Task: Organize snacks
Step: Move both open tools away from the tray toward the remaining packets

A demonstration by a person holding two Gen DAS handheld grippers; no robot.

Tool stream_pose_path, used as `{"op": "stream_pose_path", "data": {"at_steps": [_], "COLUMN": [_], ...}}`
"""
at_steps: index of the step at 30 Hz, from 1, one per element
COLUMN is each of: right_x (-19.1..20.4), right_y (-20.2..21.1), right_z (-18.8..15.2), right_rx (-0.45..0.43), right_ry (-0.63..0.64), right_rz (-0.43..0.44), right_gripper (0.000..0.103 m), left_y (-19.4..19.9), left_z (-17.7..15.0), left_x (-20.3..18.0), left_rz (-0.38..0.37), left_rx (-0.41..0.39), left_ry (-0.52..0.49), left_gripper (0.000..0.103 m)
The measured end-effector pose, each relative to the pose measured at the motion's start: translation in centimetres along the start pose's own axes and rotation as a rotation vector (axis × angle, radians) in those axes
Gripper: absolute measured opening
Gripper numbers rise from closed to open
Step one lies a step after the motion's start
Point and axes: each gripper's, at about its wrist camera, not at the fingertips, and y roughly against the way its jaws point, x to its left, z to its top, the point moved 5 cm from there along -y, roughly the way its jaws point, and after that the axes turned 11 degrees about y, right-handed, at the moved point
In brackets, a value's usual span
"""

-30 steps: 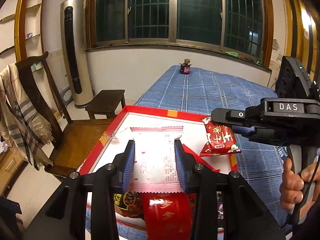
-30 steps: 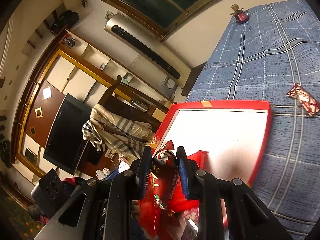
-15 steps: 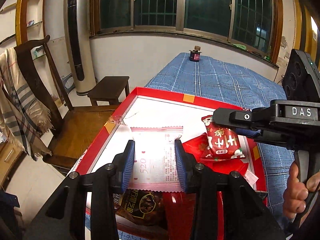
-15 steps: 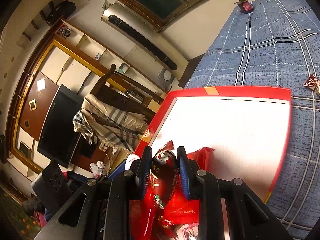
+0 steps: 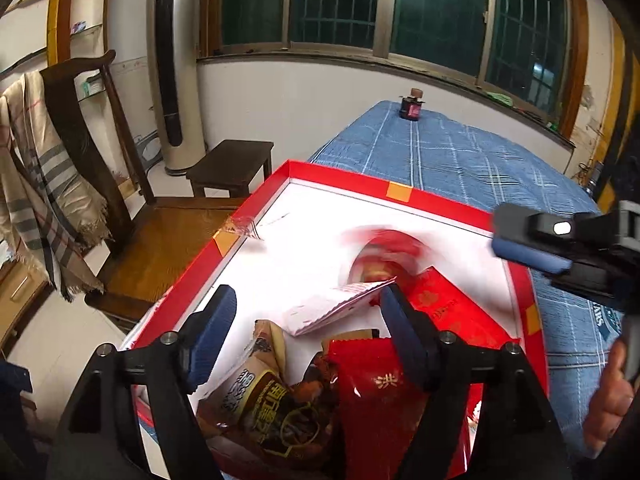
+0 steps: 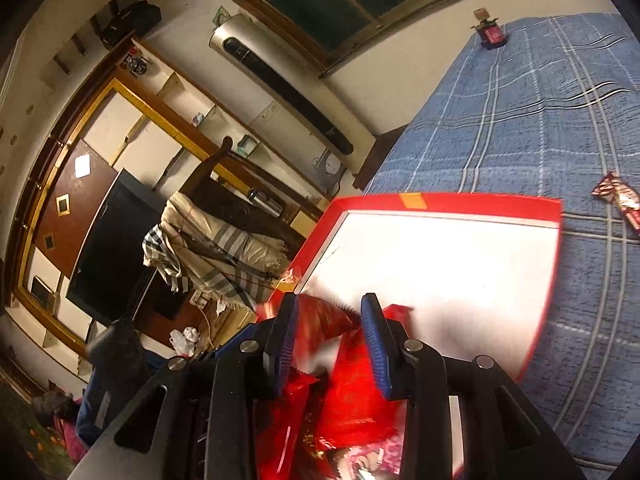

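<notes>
While one snack lies outside the box, progress: well along, as I judge it; most packets sit in the near end of the box, and two more are just being let go over it.
Left gripper: over the near end of the box; its jaws have just been opening and stand wide, gripping nothing.
White packet: tilted between the left jaws, over the pile in the box; its upper end is at the right-hand jaw, and I cannot tell whether it touches.
Box: a shallow red one with a white floor, on the blue checked tabletop; its far half is bare.
Brown packet: at the near edge of the box, below the left jaws.
Red packet with gold lettering: in the box, just right of the brown one.
Flat red packet: in the box, toward its right wall.
Blurred red packet: near the middle of the box, smeared by motion; whether it has landed I cannot tell.
Right gripper: over the near right part of the box; its jaws have just been opening, with the blurred red packet loose between them and not pinched.
Stray snack: a red and white wrapper on the tabletop, outside the box and beyond its far right corner; it is the one thing I see left to bring in.
</notes>
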Motion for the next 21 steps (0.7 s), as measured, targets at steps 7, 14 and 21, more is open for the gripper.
{"op": "stream_pose_path", "data": {"at_steps": [7,14,21], "right_x": [-2.6,-5.1,-8.5], "right_y": [2.6,5.6,9.4], "right_z": [0.0,0.0,-0.1], "right_rx": [-0.042,-0.089,-0.145], "right_ry": [-0.049,-0.087,-0.142], "right_rz": [-0.017,-0.047,-0.083], "right_gripper": [0.039,0.039,0.040], "left_y": [-1.3,-1.6,1.1], "left_z": [0.4,0.7,0.9], "left_x": [0.0,-0.4,-2.1], "left_rz": [0.028,0.038,0.168], "left_rx": [-0.003,0.004,-0.112], "left_ry": [0.070,0.117,-0.031], "left_gripper": [0.075,0.075,0.075]}}
